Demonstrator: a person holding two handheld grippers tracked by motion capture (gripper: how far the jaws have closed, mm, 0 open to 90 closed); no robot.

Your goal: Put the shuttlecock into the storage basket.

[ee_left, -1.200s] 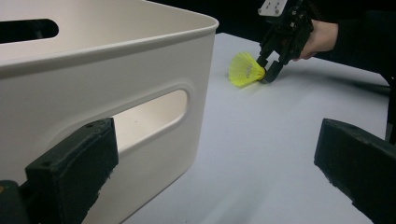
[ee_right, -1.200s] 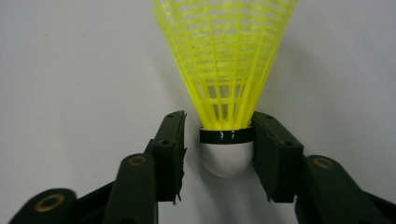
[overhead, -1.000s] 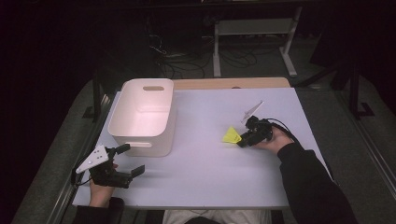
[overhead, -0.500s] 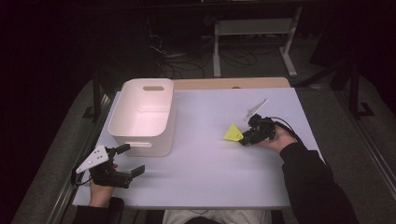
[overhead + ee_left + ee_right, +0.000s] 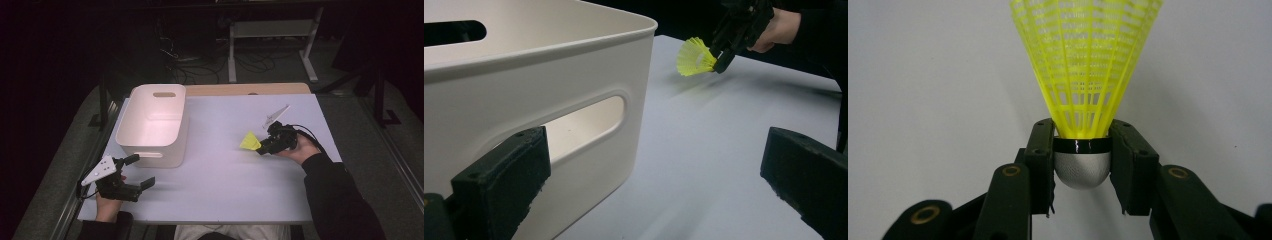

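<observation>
A yellow shuttlecock (image 5: pixel 1088 65) with a silver-grey cork is clamped at its base between the jaws of my right gripper (image 5: pixel 1082 160). From above, that shuttlecock (image 5: pixel 249 142) hangs just over the right half of the table with the right gripper (image 5: pixel 263 147) behind it. The left gripper view catches the shuttlecock (image 5: pixel 694 56) in the distance. My left gripper (image 5: pixel 135 171) rests open at the table's front left, right beside the near wall of a white bin (image 5: pixel 152 125). Nothing is between its fingers (image 5: pixel 504 180).
The white bin (image 5: pixel 539 85) has handle cut-outs and looks empty inside. The pale table top (image 5: pixel 225 185) ends at a wooden strip at the back. Dark floor with cables and a metal stand lies beyond.
My right gripper has lifted the shuttlecock slightly and carried it a little to the left. The left gripper has stayed put.
</observation>
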